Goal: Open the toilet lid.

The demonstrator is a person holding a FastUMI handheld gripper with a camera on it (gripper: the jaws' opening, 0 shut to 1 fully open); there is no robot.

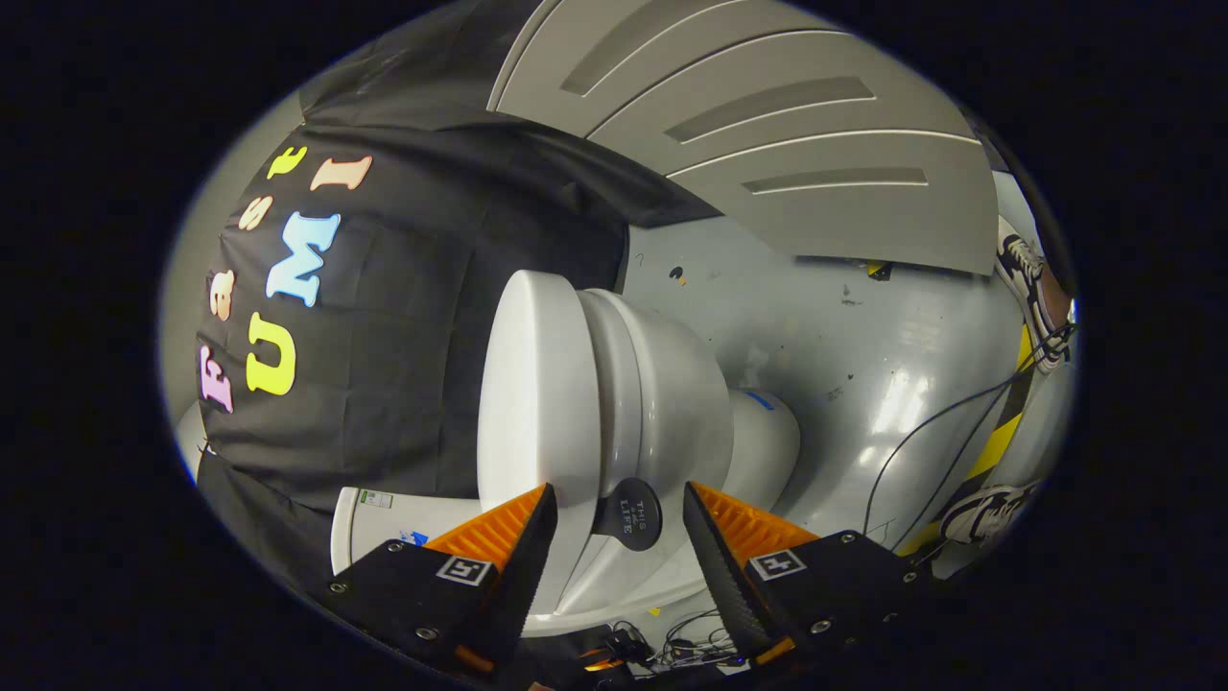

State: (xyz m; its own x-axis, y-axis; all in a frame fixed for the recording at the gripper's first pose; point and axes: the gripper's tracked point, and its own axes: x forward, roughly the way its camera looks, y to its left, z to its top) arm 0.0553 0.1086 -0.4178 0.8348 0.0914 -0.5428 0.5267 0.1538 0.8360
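Note:
The view is rolled sideways, so the white toilet lies on its side ahead of me. Its lid is a flat white oval that rests shut against the seat ring, with the bowl behind it. A round black tab sticks out at the lid's rim. My gripper is open, and the tab and the lid's rim sit in the gap between the fingertips. The left finger overlaps the lid's face. Neither finger presses on anything.
The toilet tank sits by the black cloth wall. Grey floor carries black cables and yellow-black tape. A person's shoes stand near it. Grey slotted panels lie beyond. More wires lie below the fingers.

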